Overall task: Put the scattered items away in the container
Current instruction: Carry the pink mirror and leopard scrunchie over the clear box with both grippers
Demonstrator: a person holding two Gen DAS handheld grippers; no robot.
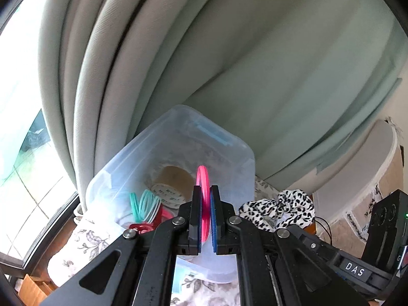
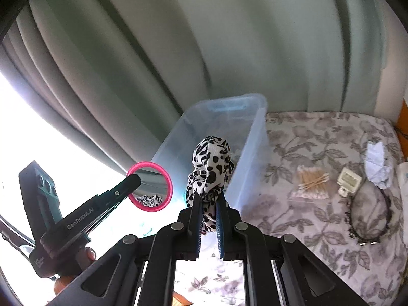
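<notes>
Your left gripper point(image 1: 206, 211) jaws clamp the pink ring point(image 1: 203, 178) on edge, right over the container point(image 1: 237, 153); your right gripper point(image 2: 209, 209) jaws clamp the spotted scrunchie point(image 2: 211, 163) just beside its near wall.

Pale green curtain point(image 2: 229, 38) hangs behind a floral tablecloth point(image 2: 306, 132), beside a bright window point(image 1: 15, 76).

Right hand-held gripper point(image 2: 207, 199) clamps spotted scrunchie point(image 2: 210, 163) before bin point(image 2: 255, 137)

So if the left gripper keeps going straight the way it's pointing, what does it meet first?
Probably the clear plastic container: the left gripper, shut on the pink ring, aims into its open top, toward the tape roll inside. Depth is hard to judge.
</notes>
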